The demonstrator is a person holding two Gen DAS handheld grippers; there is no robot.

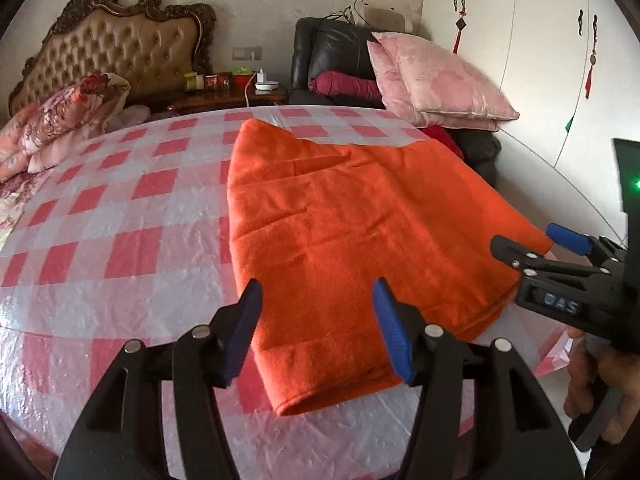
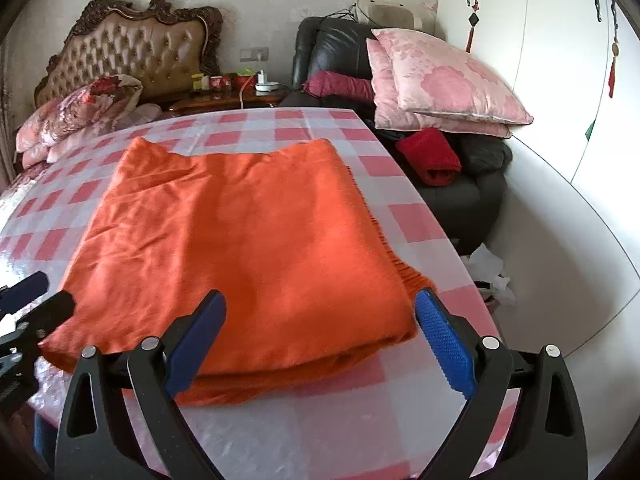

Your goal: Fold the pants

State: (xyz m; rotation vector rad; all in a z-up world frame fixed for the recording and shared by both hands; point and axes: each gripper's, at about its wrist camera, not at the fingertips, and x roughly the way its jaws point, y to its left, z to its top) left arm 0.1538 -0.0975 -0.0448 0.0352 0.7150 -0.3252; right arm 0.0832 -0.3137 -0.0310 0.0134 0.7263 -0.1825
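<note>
Left gripper (image 1: 318,326) and right gripper (image 2: 320,340), fingers spread apart w/ nothing between them, hover at near edge of folded orange pants (image 2: 240,236). Pants lie flat on red-checked table (image 1: 120,216). Beyond: tufted headboard (image 1: 120,48), pink pillows (image 2: 444,80).

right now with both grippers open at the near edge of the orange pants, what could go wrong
1. The orange pants lie in stacked layers; the right gripper may pinch only the top layer, so the fold opens.
2. The plastic table cover looks slick and wrinkled; the left gripper could catch it or drag the whole stack.
3. The pants' right side sits near the table edge, so a pull that way might tip them off.
</note>
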